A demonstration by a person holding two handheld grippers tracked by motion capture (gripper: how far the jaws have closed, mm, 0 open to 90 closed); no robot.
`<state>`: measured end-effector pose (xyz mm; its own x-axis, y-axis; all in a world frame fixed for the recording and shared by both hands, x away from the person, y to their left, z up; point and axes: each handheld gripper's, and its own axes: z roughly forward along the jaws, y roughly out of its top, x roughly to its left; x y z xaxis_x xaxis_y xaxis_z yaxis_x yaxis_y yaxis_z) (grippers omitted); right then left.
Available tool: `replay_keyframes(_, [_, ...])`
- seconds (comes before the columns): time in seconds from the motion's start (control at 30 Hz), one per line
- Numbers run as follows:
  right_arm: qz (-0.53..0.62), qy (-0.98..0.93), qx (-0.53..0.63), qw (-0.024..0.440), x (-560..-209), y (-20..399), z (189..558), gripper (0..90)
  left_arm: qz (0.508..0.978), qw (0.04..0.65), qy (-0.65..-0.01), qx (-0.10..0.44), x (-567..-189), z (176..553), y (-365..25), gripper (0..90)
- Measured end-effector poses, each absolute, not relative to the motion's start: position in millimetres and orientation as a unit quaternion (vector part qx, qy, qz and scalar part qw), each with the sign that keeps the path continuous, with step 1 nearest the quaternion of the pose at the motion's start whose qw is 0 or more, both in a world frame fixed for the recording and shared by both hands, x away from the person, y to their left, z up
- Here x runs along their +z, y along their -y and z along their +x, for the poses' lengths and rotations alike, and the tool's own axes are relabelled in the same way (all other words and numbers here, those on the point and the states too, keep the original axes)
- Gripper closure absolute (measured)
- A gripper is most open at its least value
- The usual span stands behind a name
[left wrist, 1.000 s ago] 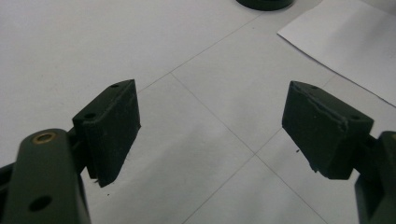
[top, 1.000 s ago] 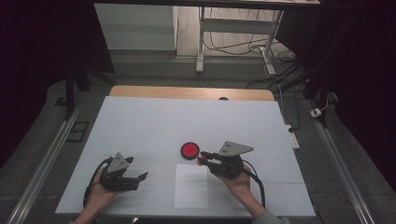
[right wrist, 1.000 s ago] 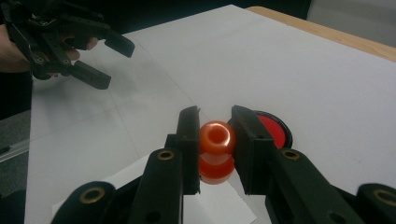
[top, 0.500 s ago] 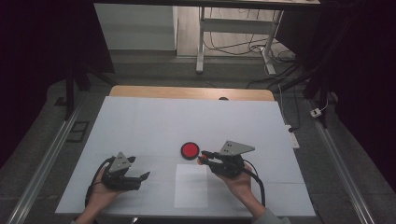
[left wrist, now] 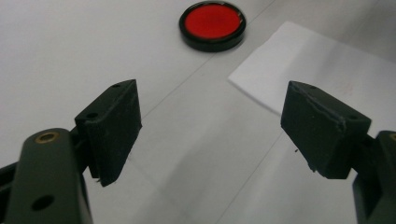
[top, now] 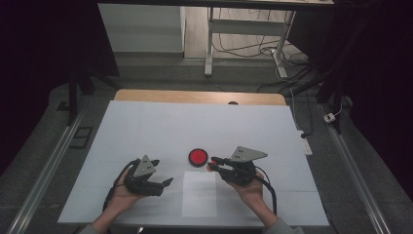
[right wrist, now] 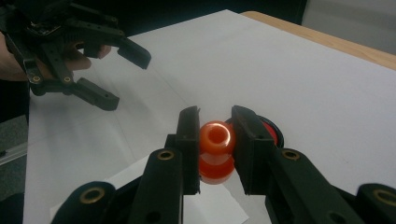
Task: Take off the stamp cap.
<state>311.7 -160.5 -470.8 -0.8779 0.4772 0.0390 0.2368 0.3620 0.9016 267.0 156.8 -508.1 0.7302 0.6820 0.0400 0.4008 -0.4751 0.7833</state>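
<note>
The right gripper is clamped on an orange stamp just beside the red ink pad, likely ready to ink it, while the left gripper, jaws apart, hovers nearer the paper, probably to steady it.

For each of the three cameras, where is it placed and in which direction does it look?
High view: above the table's near side, looking forward and down; both forearms, left gripper, right gripper.
Left gripper view: on the left gripper, looking along its open jaws at the red disc and paper.
Right gripper view: behind jaws shut on an orange stamp.
All three share the disc.
</note>
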Motion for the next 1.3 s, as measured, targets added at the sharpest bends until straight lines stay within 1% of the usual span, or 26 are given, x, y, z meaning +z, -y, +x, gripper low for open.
replay_keyframes(0.07, [0.219, -0.815, 0.523, 0.115, -471, 161, 312, 72.4, 0.843, 0.404, -0.31, 0.174, -504, 270, -146, 20.9])
replay_keyframes(0.4, [0.219, -0.815, 0.524, 0.116, -470, 161, 311, 72.4, 0.847, 0.414, -0.284, 0.172, -496, 272, -126, 21.5])
replay_keyframes(1.3, [0.219, -0.817, 0.519, 0.119, -470, 161, 311, 72.4, 0.858, 0.411, -0.267, 0.152, -494, 280, -104, 21.7])
